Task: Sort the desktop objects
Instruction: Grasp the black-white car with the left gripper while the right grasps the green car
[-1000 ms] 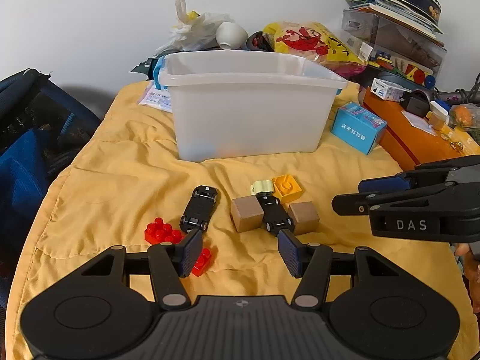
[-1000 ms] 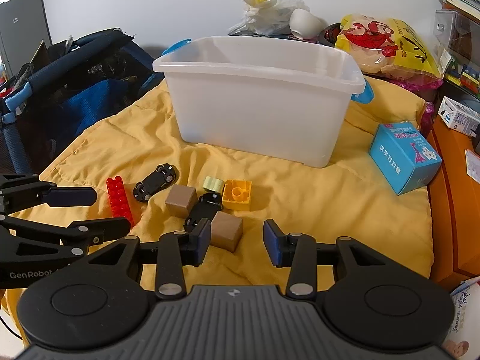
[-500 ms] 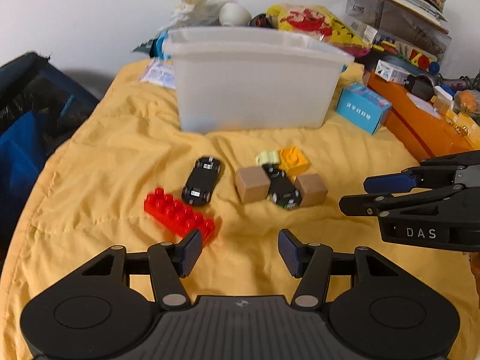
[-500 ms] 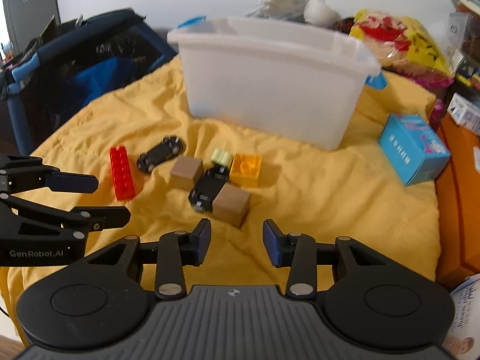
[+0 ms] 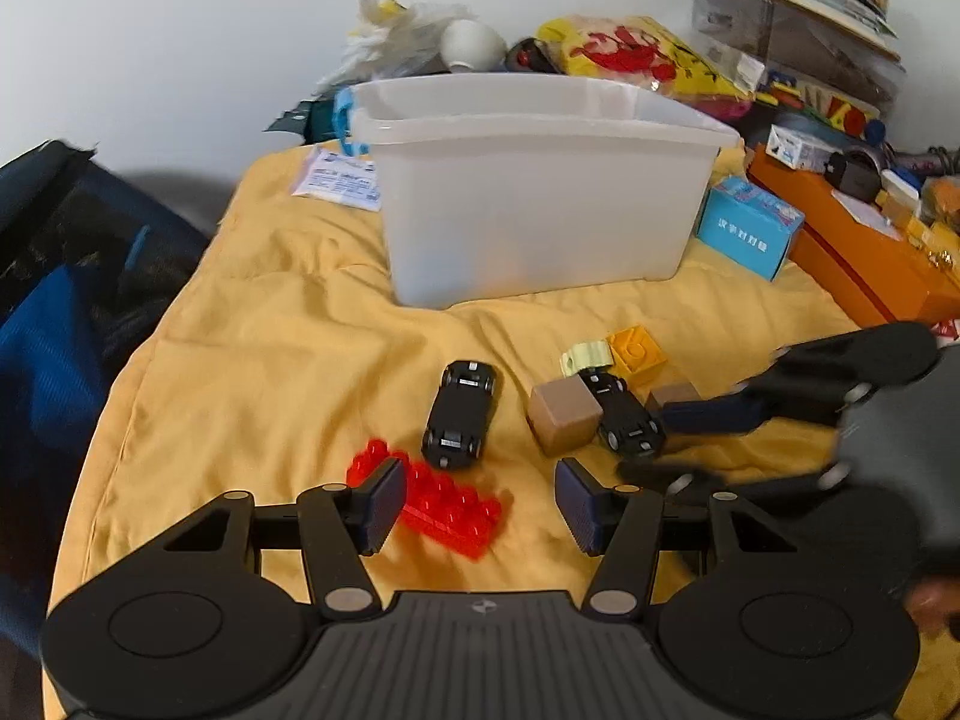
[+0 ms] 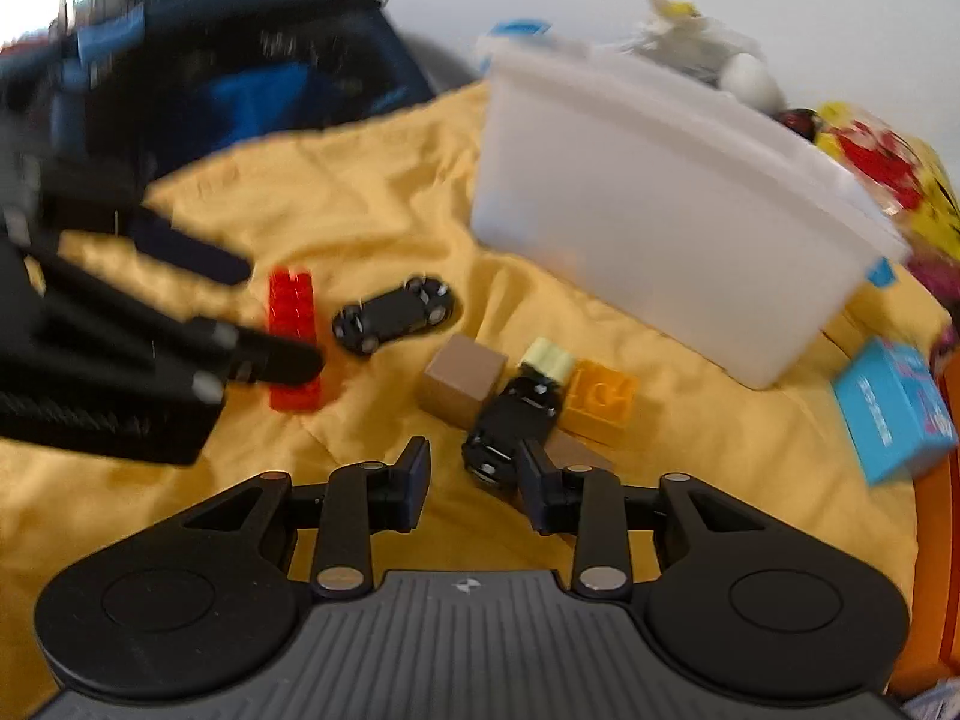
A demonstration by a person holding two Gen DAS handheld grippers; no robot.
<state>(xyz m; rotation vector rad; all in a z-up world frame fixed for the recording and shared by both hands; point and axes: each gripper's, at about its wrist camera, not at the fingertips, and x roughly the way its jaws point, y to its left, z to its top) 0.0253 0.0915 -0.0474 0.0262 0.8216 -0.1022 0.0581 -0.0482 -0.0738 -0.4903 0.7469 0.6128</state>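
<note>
Toys lie scattered on the yellow quilt (image 5: 252, 360) in front of the white bin (image 5: 540, 204), which stands upright toward the back. Reading left to right in your left wrist view: your left gripper (image 5: 477, 498) hangs over the red brick (image 5: 444, 495) with its jaws wide apart, the left pad in front of the brick's left end and nothing pinched. Next comes the first black car (image 5: 461, 414), just beyond the brick and apart from it. Then a brown cube (image 5: 564, 415), touching the second black car (image 5: 624, 417), which sits wedged between this cube and a second cube (image 5: 672, 394). Behind that car lie a pale green piece (image 5: 585, 355) and an orange brick (image 5: 636, 351), side by side. Your right gripper (image 6: 474, 474) comes in from the right; its jaws have just been closing, though a gap remains between them. In its own view the right finger (image 6: 543, 495) overlaps the near end of the second car, and contact cannot be judged through the blur. A blue box (image 5: 747, 228) rests right of the bin.
</note>
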